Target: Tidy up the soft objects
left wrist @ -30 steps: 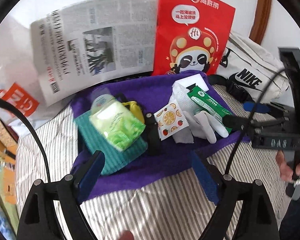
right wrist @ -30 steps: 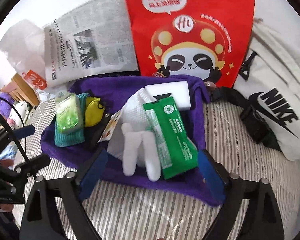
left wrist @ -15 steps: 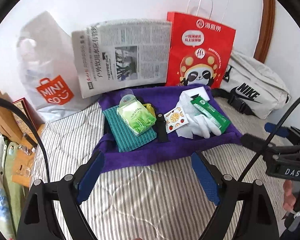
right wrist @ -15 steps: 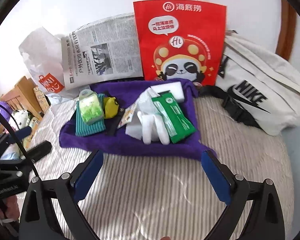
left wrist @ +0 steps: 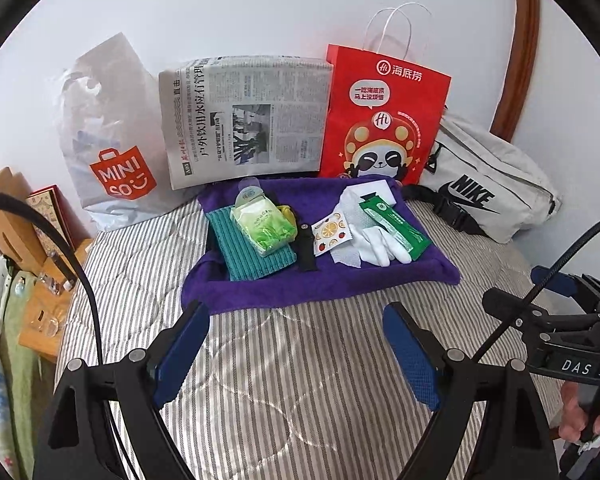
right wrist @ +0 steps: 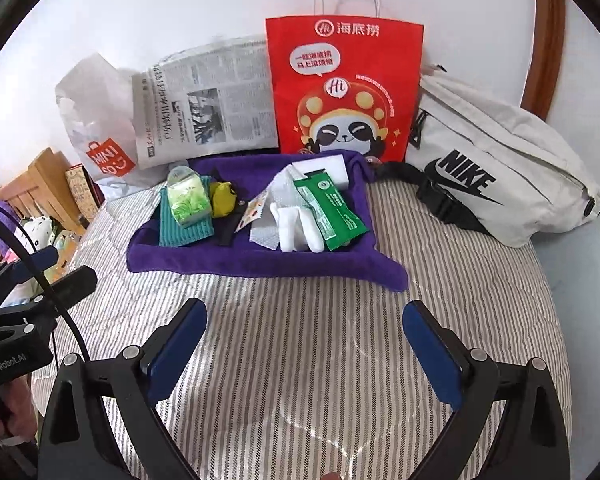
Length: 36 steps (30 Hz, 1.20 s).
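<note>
In both views I see a striped bed cover (left wrist: 300, 360) filling the lower half of the frame, and on it, in the middle, a purple towel (left wrist: 320, 284) that carries the soft things. On the left part of the towel lies a teal knitted cloth (left wrist: 256, 256) with a green tissue pack (left wrist: 264, 226) on top of it; a yellow item (right wrist: 222, 198) is just behind and partly hidden, so I cannot say what it is. A black strap (left wrist: 306, 252) lies in the middle, next to a small fruit-print packet (left wrist: 332, 234). On the right are white gloves (left wrist: 380, 246), a green wipes packet (left wrist: 396, 226) over them, and a white block (right wrist: 326, 168) behind, half covered. Along the wall in the upper part stand a Miniso plastic bag (left wrist: 108, 140), a newspaper (left wrist: 244, 120), a red paper bag (left wrist: 384, 116) and a white Nike waist bag (left wrist: 488, 184). The left gripper (left wrist: 296, 344) has its jaws wide apart over the bare cover, holding nothing; the right gripper (right wrist: 306, 340) is the same, wide apart and empty. Nothing stands between the fingers and the towel. At the left edge, wooden furniture (left wrist: 16, 208) is cut off and unclear.
</note>
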Motion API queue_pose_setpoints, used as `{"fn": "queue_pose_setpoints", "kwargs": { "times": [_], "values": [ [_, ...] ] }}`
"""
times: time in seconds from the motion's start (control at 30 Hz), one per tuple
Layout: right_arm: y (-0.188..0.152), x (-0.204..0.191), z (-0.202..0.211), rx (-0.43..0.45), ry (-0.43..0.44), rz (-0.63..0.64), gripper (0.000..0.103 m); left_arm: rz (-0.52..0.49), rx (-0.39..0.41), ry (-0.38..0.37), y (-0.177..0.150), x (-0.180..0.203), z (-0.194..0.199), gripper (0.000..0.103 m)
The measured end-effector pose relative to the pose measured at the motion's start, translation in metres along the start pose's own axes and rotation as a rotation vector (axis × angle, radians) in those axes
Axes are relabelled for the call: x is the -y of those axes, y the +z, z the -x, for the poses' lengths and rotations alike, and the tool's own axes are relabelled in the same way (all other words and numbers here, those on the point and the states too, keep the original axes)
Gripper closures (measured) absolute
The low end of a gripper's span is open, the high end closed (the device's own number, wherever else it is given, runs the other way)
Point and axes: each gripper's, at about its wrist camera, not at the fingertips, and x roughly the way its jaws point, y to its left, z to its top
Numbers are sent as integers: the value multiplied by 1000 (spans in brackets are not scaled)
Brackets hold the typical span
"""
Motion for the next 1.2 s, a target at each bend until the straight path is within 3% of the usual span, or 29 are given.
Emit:
{"fn": "queue_pose_setpoints", "kwargs": {
  "times": [1.2],
  "values": [
    [-7,-3,13,13,-17,-17,5,-6,-14,18,-5,-4,13,15]
  ]
}}
